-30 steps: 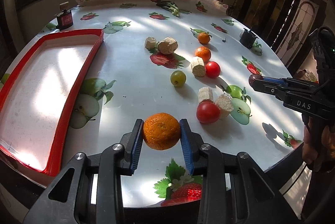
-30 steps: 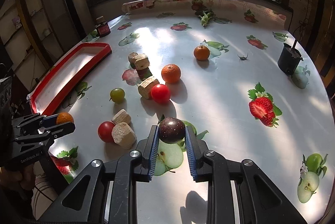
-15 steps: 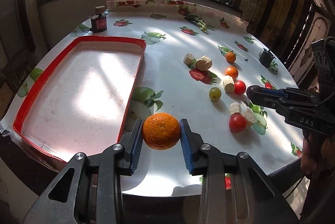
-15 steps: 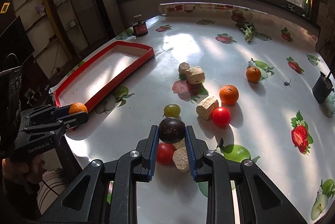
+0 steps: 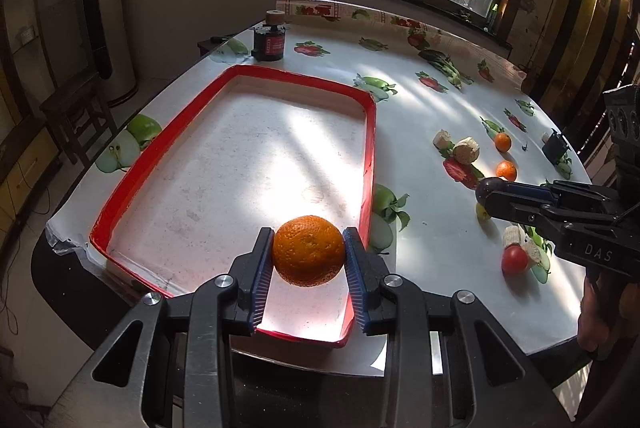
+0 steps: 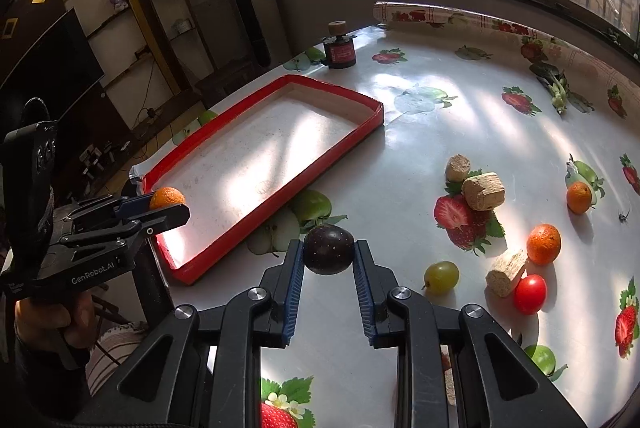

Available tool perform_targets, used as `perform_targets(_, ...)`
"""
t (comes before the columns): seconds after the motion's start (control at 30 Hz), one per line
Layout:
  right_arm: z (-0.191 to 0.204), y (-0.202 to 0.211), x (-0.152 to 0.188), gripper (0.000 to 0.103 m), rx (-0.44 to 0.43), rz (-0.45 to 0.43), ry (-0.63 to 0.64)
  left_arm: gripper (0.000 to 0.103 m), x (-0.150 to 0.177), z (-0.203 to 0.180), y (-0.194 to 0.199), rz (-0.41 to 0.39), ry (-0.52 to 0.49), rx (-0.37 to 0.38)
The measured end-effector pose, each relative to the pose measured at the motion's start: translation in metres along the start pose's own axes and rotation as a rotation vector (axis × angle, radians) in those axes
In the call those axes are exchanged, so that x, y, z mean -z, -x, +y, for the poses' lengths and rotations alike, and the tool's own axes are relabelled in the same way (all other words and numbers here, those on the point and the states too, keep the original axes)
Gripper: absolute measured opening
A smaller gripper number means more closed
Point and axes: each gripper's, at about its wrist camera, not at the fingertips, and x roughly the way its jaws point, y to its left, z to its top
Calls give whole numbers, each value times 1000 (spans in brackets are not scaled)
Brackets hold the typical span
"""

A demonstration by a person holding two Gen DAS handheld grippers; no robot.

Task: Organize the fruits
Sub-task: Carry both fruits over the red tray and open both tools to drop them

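My left gripper (image 5: 308,252) is shut on an orange (image 5: 308,250) and holds it above the near end of the red-rimmed tray (image 5: 372,148). The orange also shows in the right wrist view (image 6: 166,197). My right gripper (image 6: 329,254) is shut on a dark purple plum (image 6: 329,248) above the table, just right of the tray (image 6: 320,158); it also shows in the left wrist view (image 5: 490,190). Loose on the table lie two small oranges (image 6: 543,243) (image 6: 579,197), a green grape (image 6: 441,277) and a red tomato (image 6: 529,294).
Several cork-like blocks (image 6: 483,190) lie among the fruit. A dark jar with a cork lid (image 6: 339,46) stands behind the tray. A small black pot (image 5: 555,147) stands at the right edge. The tablecloth (image 6: 440,100) has printed fruit pictures.
Both grippers have moved left with their fruit. The left gripper now holds the orange over the tray's near end; the right gripper has come close to the tray's right side.
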Motion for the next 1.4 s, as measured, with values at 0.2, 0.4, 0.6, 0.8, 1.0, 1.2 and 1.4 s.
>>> perform_targets(0.2, 23, -26, -24, 25, -58, 14, 16, 32, -8, 22, -5, -1, 38, -29)
perform_targets(0.4, 41, -69, -56, 25, -115, 42, 23, 32, -20, 42, -18, 7, 73, -57)
perform_targets(0.6, 50, -117, -82, 25, -113, 85, 35, 32, -26, 56, -42, 38, 92, -79)
perform_targets(0.8, 53, -150, -87, 25, -103, 130, 51, 32, -24, 62, -60, 72, 97, -92)
perform_targets(1.0, 56, -169, -82, 29, -89, 167, 76, 32, -18, 64, -74, 107, 94, -112)
perform_targets(1.2, 56, -161, -81, 39, -69, 152, 86, 33, -18, 64, -67, 104, 123, -138)
perform_targets(1.4, 50, -128, -80, 49, -90, 100, 66, 43, -20, 58, -51, 67, 122, -160)
